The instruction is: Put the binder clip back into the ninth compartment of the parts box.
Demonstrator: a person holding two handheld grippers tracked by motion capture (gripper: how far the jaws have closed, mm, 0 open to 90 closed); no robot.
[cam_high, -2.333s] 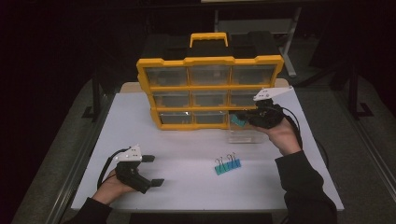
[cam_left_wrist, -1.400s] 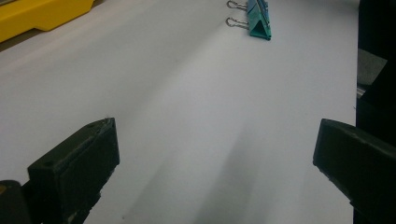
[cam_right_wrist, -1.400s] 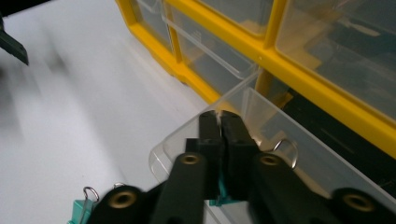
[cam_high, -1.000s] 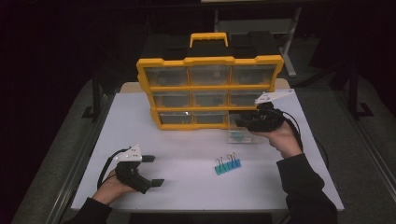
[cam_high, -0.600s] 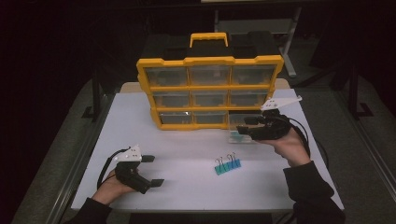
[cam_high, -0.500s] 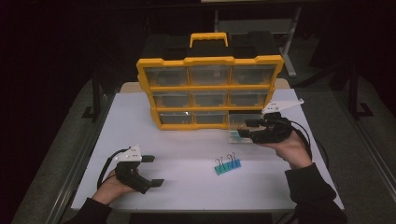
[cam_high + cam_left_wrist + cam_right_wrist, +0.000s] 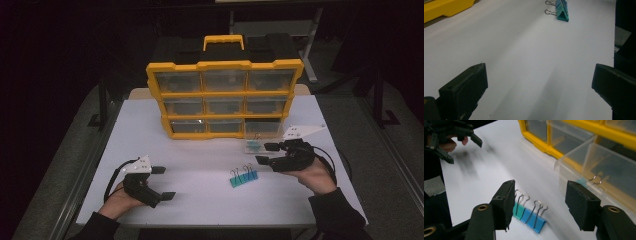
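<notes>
Done: one teal binder clip (image 7: 582, 181) is lying in the pulled-out clear plastic drawer (image 7: 261, 141).
Left: blue and teal binder clips (image 7: 244, 176) are waiting on the white worktop (image 7: 200, 165).
Jaws: my right gripper (image 7: 265, 153) has just been opening, nothing between; my left gripper (image 7: 163, 182) is gaping wide, empty.

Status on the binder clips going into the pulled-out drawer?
Done: one clip lies in the pulled-out drawer of the yellow organizer. In hand: the right hand-held gripper, jaws open and holding nothing, hovers over the binder clips on the table. Left: picking those up, then closing the drawer.

Two binder clips (image 7: 244, 177) on the table, one yellow organizer (image 7: 224, 99) (nine drawers)
</notes>
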